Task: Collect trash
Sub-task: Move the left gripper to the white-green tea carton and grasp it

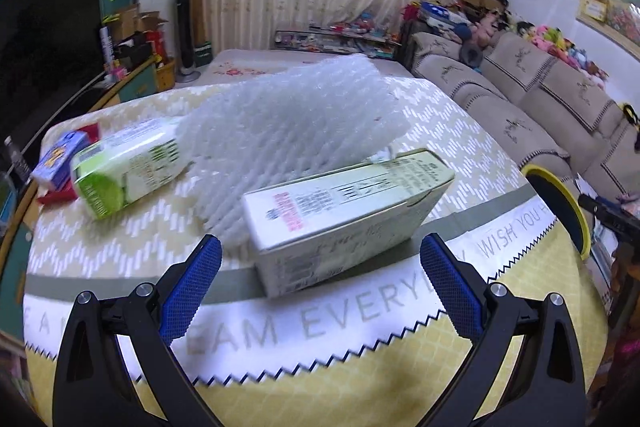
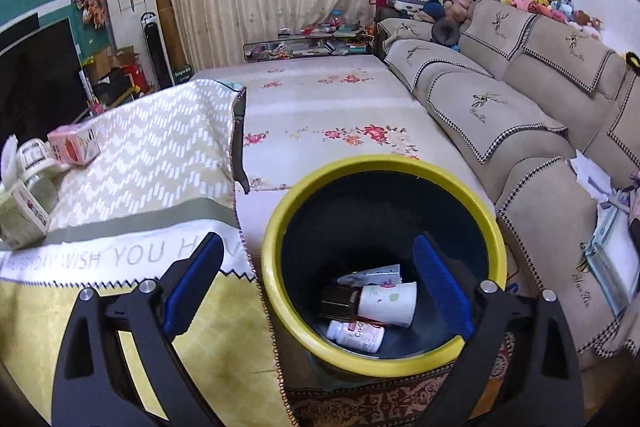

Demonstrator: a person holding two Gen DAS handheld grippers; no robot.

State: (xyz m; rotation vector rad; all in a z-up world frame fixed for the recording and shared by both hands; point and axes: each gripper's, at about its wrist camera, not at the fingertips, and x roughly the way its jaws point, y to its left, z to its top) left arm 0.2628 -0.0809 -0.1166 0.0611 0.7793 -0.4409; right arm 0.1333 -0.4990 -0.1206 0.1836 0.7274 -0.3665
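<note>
In the left wrist view a pale carton (image 1: pixel 344 203) with printed labels lies on the tablecloth (image 1: pixel 120 251). My left gripper (image 1: pixel 320 241) is open just in front of it; the carton's near end shows in the gap and neither blue pad touches it. Behind it lie a white foam net sheet (image 1: pixel 288 123) and a green carton (image 1: pixel 124 163). In the right wrist view my right gripper (image 2: pixel 318 241) hangs open and empty over the yellow-rimmed dark bin (image 2: pixel 276 227). Inside the bin lie a white paper cup (image 2: pixel 388 303), a pill bottle (image 2: pixel 356 335) and a brown jar (image 2: pixel 340 303).
A small blue box (image 1: pixel 56 159) sits on a red item at the table's far left. A pink box (image 2: pixel 74 145) and a white jar (image 2: pixel 36 155) stand further back. The bin's rim (image 1: pixel 560 195) sits right of the table, with a beige sofa (image 2: pixel 500 99) beyond it.
</note>
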